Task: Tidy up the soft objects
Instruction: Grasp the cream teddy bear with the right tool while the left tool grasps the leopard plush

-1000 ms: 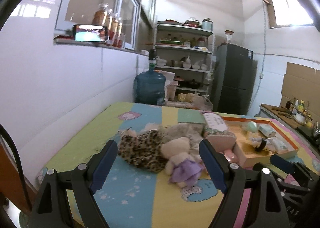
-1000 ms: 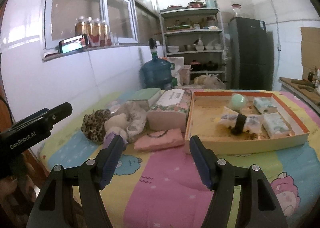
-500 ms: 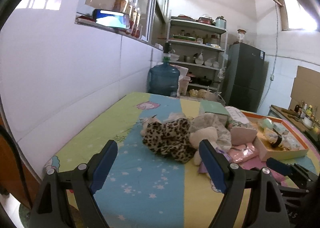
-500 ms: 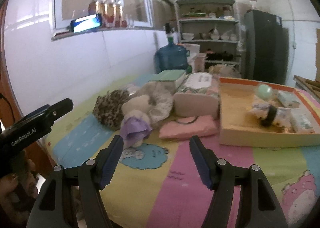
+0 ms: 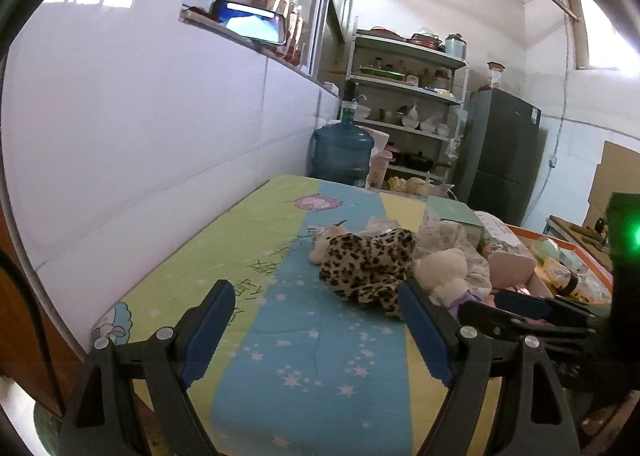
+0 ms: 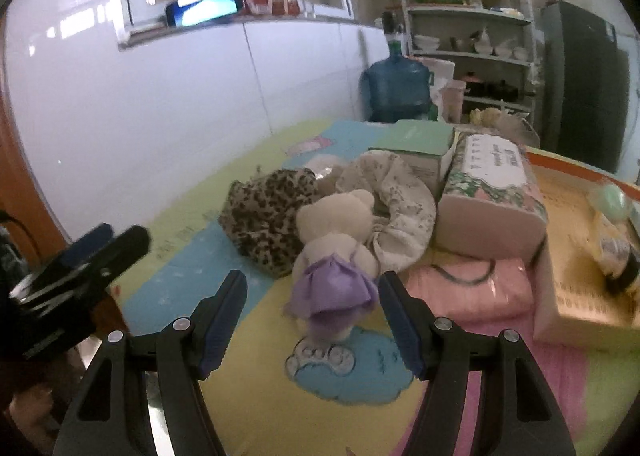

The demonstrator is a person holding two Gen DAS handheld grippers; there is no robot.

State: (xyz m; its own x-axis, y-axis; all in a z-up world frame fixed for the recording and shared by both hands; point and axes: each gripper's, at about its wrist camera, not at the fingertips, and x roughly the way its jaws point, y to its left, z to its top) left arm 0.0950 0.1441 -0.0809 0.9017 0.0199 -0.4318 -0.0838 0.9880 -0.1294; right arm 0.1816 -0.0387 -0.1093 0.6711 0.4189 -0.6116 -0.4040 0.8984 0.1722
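Hovering wide open and empty, the right gripper (image 6: 312, 320) frames a cream teddy bear (image 6: 334, 240) in a purple dress. The left gripper (image 5: 316, 332), jaws spread and empty, faces the leopard-print plush (image 5: 370, 264) mid-table (image 5: 224, 240), beside the orange tray (image 6: 576, 296).

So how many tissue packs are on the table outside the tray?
1 that I can see: the floral tissue pack right of the green box, against the tray. Others may hide behind the pile.

Tissue pack (image 6: 491, 186): white top label with printed characters, too blurred to read. Bedsheet (image 5: 256, 268): dark handwritten-looking marks on the green stripe, illegible. No other text, brand or number can be read.
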